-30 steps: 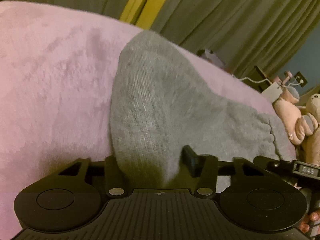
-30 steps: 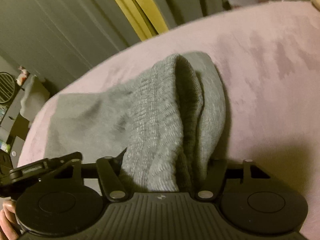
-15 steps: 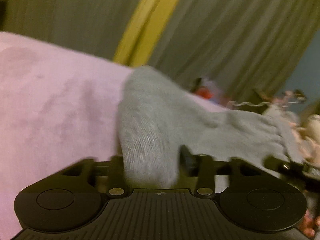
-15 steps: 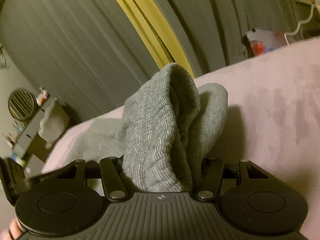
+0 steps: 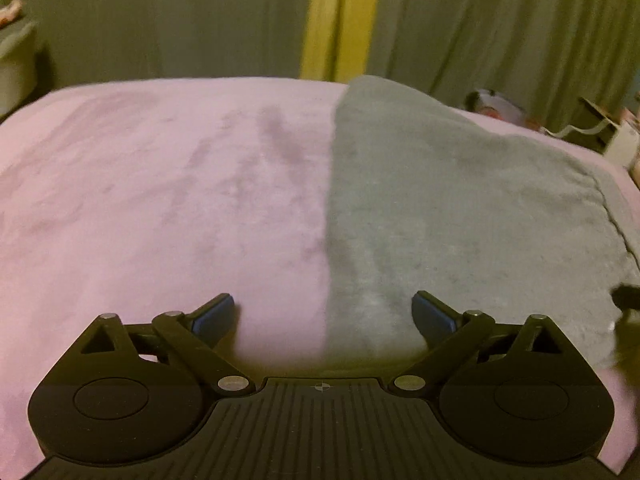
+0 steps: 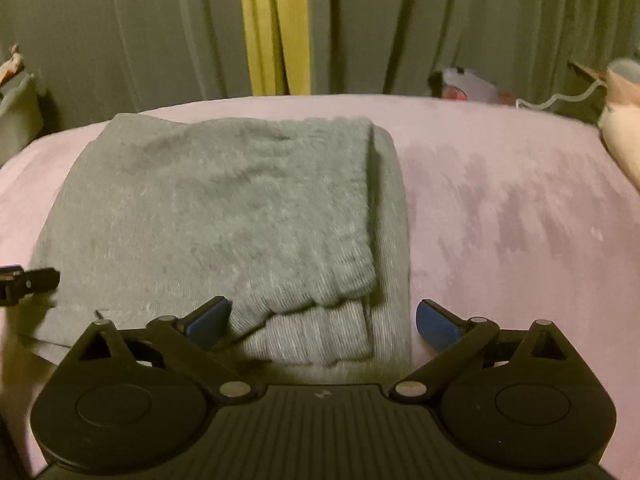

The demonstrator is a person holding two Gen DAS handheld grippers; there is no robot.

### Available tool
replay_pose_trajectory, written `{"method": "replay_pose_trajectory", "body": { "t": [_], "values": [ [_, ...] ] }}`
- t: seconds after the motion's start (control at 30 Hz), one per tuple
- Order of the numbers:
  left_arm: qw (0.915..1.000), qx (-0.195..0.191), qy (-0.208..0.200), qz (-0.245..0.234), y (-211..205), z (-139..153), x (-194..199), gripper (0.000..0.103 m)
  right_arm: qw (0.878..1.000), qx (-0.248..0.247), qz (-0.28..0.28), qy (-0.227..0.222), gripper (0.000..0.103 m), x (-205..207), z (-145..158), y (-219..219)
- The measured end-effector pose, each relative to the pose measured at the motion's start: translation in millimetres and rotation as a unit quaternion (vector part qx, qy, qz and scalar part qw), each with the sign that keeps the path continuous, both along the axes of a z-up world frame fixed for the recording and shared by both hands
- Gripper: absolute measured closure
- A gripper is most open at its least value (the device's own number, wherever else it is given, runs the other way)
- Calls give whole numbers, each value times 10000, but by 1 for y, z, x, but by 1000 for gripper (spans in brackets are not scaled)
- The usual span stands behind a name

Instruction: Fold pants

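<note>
Item: grey pants, knit, lying folded flat on the pink blanket; in the right wrist view an upper layer with a ribbed band rests on a wider lower layer, whose right edge shows just beside the band. In the left wrist view the pants cover the right half of the blanket, their left edge running straight toward the far end. Containers: one pale bin-like shape at the blanket's far left corner, too dim to tell its contents. Left gripper: released, fingers spread wide, holding nothing, held low over the pants' left edge, one blue pad over bare blanket, the other over grey cloth. Right gripper: likewise spread and holding nothing, poised low over the pants' near right corner, the ribbed band between its blue pads. Beyond the blanket: grey-green curtains with a yellow strip; a pale plush shape at the blanket's far right corner.
</note>
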State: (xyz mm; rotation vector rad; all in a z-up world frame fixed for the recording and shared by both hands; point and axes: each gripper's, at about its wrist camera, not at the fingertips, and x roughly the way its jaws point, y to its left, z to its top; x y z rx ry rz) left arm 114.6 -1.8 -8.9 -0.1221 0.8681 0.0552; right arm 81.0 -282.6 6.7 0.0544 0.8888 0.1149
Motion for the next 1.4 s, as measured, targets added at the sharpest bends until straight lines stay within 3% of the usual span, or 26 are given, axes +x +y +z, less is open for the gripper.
{"method": "replay_pose_trajectory", "body": {
  "t": [0.07,0.2,0.27,0.3,0.33,0.5,0.67,0.73,0.83,0.9,0.97,1.0,1.07,1.13,1.23,1.3,1.37,1.4],
  "values": [
    [9995,-236,50,192,9,6,-9,5,9998,204,-12,15,4,-6,7,-5],
    [9988,-425,-226,-26,3,22,-30,5,9913,1178,-323,-481,8,-16,25,-33],
    [9988,-420,-261,-56,-1,24,-40,5,9831,1700,-582,-338,29,-14,24,-46],
    [9985,-453,-296,-95,-3,25,-43,5,9800,1858,-666,-262,57,-12,24,-49],
    [9983,-474,-327,-114,-5,26,-45,5,9795,1856,-750,-227,66,-10,24,-48],
    [9962,-635,-601,-42,-7,33,-55,5,9860,1381,-705,-614,66,-19,30,-28],
    [9945,-976,-333,160,5,14,-51,5,9821,1596,-957,-281,56,-9,11,-32],
    [9926,-1138,-302,297,13,15,-49,5,9810,1649,-913,-466,68,-15,14,-34],
    [9877,-1414,-565,370,22,29,-45,5,9748,1956,-852,-658,69,-20,20,-41],
    [9861,-1474,-681,361,24,41,-33,5,9835,1516,-876,-458,67,-16,13,-38],
    [9865,-1391,-794,338,21,54,-16,5,9845,1313,-1016,-561,49,-19,4,-38],
    [9878,-1278,-835,304,18,60,-6,5,9842,1217,-1102,-662,39,-22,4,-38],
    [9907,-931,-976,199,6,70,17,5,9836,1160,-1092,-844,37,-25,6,-38],
    [9930,-568,-1011,216,-6,70,43,5,9846,874,-1112,-1032,24,-26,6,-33],
    [9957,-350,-834,217,-22,57,85,5,9866,678,-1011,-1084,17,-24,-3,-26],
    [9984,-141,-508,215,-31,38,114,5,9864,906,-952,-985,15,-18,-11,-31],
    [9995,186,-80,236,-38,14,141,1,9838,1125,-1084,-883,6,-14,-18,-38],
    [9993,205,-72,309,-37,7,148,0,9827,1227,-1116,-830,4,-11,-22,-42]
  ]
}}
